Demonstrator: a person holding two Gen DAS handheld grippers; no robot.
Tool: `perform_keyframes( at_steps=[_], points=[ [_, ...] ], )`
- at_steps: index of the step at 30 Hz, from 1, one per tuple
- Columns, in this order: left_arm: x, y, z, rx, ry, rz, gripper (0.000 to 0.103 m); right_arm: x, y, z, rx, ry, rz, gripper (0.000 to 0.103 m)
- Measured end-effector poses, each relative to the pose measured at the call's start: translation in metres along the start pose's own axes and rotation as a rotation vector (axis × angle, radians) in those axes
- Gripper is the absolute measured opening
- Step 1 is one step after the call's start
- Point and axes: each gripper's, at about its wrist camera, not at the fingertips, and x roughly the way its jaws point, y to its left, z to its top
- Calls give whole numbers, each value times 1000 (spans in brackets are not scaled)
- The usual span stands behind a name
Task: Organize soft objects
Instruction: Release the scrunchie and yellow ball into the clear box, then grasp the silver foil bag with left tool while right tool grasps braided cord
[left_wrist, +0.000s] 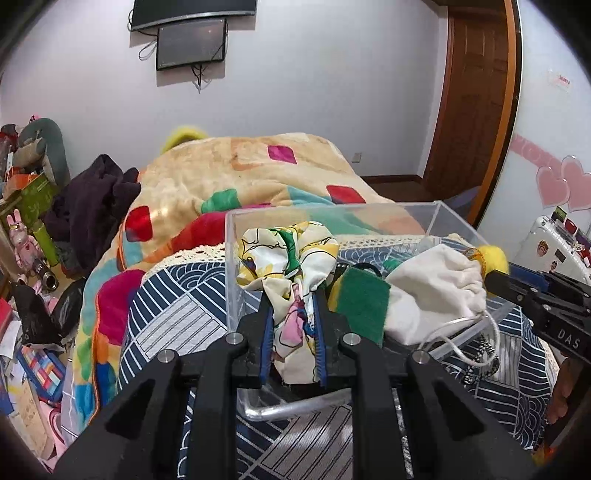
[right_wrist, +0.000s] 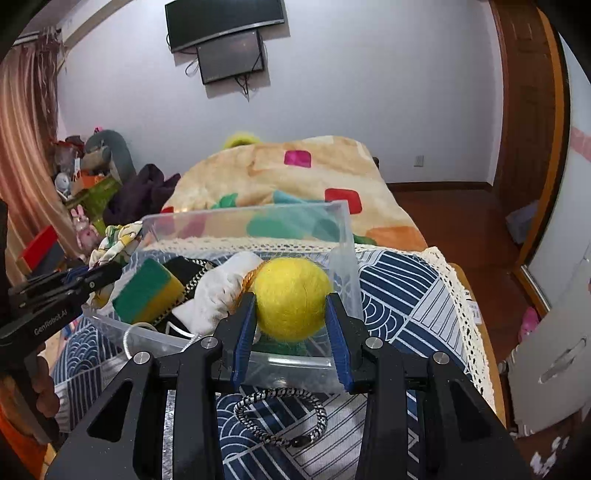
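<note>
My left gripper (left_wrist: 293, 295) is shut on a floral cloth scrunchie (left_wrist: 291, 254) and holds it over the near-left corner of a clear plastic box (left_wrist: 332, 212). My right gripper (right_wrist: 291, 301) is shut on a yellow felt ball (right_wrist: 291, 297) above the box's (right_wrist: 343, 258) right side. Inside the box lie a green-and-yellow sponge (left_wrist: 364, 302), a white drawstring pouch (left_wrist: 439, 291) and a dark strap. The sponge (right_wrist: 147, 290) and the pouch (right_wrist: 221, 291) also show in the right wrist view, with the left gripper and scrunchie (right_wrist: 118, 240) at the left.
The box stands on a blue-and-white patterned cloth (right_wrist: 406, 295) with a lace edge. A braided bracelet (right_wrist: 280, 417) lies on the cloth in front of the box. A colourful blanket (left_wrist: 240, 177) is piled behind. Clutter and toys fill the floor at left (left_wrist: 29, 258).
</note>
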Motion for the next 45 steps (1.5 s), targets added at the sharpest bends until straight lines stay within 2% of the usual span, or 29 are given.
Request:
perform_keyframes(
  at_steps=[2,4,7,10,13,18,21,24,27,29,36,41,45],
  points=[
    [0,-2,-1,15,-3,11,20,-2,3,-2,-21,2,-10,35],
    [-1,-5,-2,25,-4,7,30,-5,4,-2,-37,-3,-16,36],
    [-5,-8,-3,27,-4,-20,41,-7,5,-2,-57,-10,-32,37],
    [-10,-11,-4,32,-15,-11,51,-9,6,-2,-73,-12,-44,37],
    [-15,-11,-5,16,-12,-25,56,-13,8,-2,-87,-15,-32,38],
    [-32,-15,-4,24,-37,-33,59,-22,11,0,-103,-38,-21,44],
    [-46,-21,-5,41,-71,-18,74,-31,13,2,-110,-59,-25,48],
    [-61,-28,-8,54,-105,-17,82,-43,13,4,-105,-89,-28,55],
    [-69,-34,-15,54,-108,-41,98,-51,12,3,-95,-109,-22,66],
    [-72,-38,-21,55,-101,-57,100,-56,11,2,-90,-119,-25,73],
    [-60,-55,-51,54,-9,-120,100,-51,2,-13,-53,-84,-32,75],
    [-37,-61,-68,22,93,-194,100,-36,-3,-30,-37,-2,12,75],
    [-21,-66,-78,14,137,-199,99,-20,-2,-46,-45,67,15,75]
  ],
)
